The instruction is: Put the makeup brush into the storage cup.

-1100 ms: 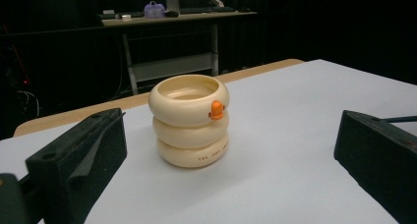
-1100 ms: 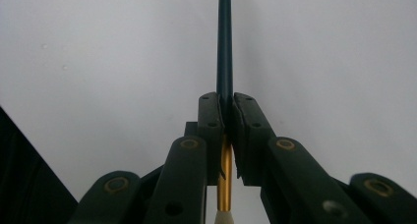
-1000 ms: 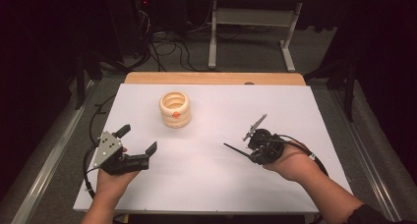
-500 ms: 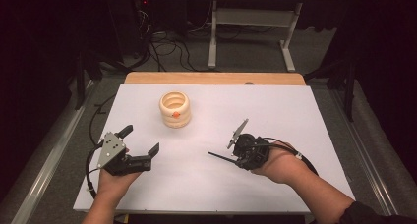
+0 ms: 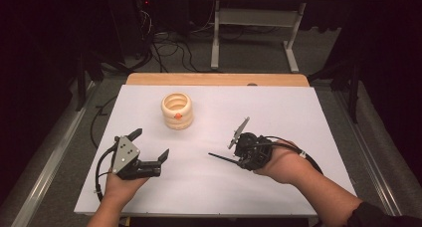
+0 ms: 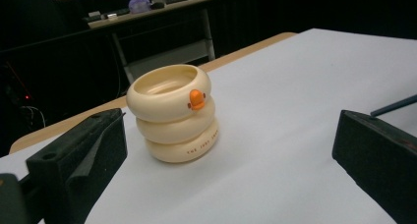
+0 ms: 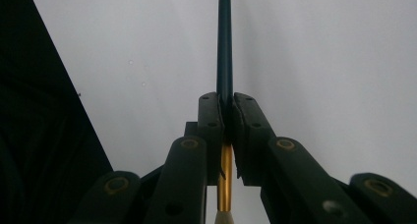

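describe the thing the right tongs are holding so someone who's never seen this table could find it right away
On the white table, look near the front edge at the right tongs, shut on a thin pencil. It has a dark blue shaft with a gold band and pale eraser, unlike the cream ringed duck cup.

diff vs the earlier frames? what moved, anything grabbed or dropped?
The right gripper, still shut on the thin dark pencil, slid left across the white table toward its middle, in the high view. Nothing newly taken or let go. The left gripper stayed put and open; the cream duck-faced holder did not move.
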`<state>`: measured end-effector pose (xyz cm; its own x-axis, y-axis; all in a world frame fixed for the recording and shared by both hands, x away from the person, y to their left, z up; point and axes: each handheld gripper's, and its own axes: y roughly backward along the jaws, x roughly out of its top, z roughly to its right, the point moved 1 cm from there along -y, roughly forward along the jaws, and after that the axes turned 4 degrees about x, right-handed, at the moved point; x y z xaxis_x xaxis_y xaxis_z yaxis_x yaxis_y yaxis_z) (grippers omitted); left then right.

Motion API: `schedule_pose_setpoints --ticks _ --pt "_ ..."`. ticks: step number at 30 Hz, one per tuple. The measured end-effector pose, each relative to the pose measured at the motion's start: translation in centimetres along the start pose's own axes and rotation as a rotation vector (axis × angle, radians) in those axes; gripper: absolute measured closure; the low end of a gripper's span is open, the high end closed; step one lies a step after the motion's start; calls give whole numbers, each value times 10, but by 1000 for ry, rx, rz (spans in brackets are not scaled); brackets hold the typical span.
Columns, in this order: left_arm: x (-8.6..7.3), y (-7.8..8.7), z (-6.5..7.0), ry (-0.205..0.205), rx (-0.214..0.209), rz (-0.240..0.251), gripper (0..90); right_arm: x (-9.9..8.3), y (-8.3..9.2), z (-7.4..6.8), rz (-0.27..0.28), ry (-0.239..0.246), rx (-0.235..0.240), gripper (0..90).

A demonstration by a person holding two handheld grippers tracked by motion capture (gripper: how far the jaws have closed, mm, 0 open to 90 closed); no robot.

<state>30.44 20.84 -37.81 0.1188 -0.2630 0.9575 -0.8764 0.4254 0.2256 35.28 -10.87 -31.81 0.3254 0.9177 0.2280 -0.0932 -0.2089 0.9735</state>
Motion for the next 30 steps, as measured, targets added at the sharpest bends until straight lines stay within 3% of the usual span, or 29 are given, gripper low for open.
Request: schedule_pose_setpoints --ticks 5,9,15,27,30 --pt "-2 -5 11 -62 -36 -24 7 2 5 -1 -14 3 4 856" --pt "-4 -11 24 -143 -42 -53 11 3 6 -1 -29 16 18 856" --pt "-7 -18 43 -226 -73 -70 31 5 6 0 -45 27 25 856" --pt "-8 -23 58 -277 -88 -75 37 2 -6 0 -88 27 55 856" --pt "-7 -24 59 -269 -100 -84 43 2 -7 1 -95 35 59 856"
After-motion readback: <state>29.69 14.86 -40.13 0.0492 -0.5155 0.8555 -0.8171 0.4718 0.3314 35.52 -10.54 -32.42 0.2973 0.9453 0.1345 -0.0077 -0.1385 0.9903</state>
